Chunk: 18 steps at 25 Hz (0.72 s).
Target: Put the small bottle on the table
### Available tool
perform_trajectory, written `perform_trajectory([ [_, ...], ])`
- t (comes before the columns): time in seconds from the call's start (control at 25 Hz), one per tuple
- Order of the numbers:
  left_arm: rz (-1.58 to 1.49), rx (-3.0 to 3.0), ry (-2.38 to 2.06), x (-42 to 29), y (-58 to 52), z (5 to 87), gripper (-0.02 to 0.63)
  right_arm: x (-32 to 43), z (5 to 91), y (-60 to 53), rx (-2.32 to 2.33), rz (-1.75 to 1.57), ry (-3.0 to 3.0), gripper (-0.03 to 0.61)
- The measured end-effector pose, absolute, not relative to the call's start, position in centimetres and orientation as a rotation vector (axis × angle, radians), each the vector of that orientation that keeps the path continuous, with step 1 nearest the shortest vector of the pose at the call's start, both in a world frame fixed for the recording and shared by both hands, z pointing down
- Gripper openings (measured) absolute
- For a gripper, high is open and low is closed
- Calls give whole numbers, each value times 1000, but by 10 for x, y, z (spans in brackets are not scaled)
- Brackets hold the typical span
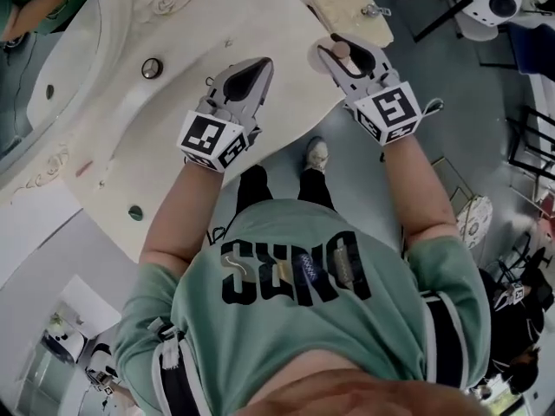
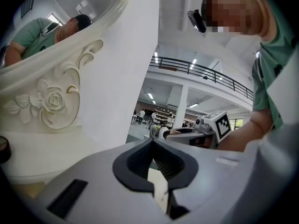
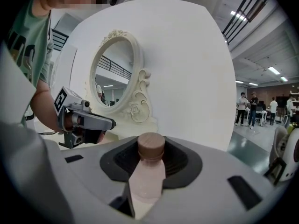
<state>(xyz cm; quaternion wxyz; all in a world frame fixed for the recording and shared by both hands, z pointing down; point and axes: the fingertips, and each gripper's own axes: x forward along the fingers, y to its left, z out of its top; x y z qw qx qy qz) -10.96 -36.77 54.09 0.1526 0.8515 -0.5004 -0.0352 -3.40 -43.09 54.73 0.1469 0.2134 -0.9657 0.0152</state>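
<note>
A small pinkish bottle with a brown cap stands between the jaws of my right gripper, which is shut on its body. The gripper holds it upright at the front edge of the cream dressing table, above the tabletop. To its left, my left gripper hovers over the tabletop, shut with nothing in it. In the right gripper view the left gripper shows in front of the oval mirror. The right gripper shows at mid right in the left gripper view.
The mirror's carved cream frame rises at the table's back left. A small dark round object lies on the tabletop. A cream square stool or box stands right of the table. My own shoe is on the grey floor below.
</note>
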Motion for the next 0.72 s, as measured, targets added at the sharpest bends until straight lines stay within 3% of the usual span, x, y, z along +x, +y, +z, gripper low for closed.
perform_trajectory([
  [0.72,-103,2388,-1411,-123,-375,605,8,-75,648,-439,565,20,-2726,118],
])
